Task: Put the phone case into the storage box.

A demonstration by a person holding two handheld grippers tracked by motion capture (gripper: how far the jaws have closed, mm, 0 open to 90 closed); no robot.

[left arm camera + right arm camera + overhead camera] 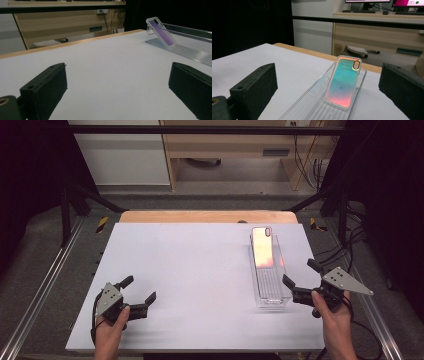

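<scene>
An iridescent phone case (263, 248) (343, 82) (161, 31) leans tilted at the far end of a clear plastic tray (270, 290) (312, 107) (190, 51) on the right of the white table (190, 270). My right gripper (300, 276) (328, 90) is open, just right of the tray's near end, its jaws pointing toward the tray. At the near left, my left gripper (138, 288) (117, 87) stands open over bare table with nothing between its jaws.
The table's wooden far edge (207, 216) borders a metal frame (35, 295) and dark floor. Wooden furniture (382, 37) and cables (310, 160) stand beyond the table.
</scene>
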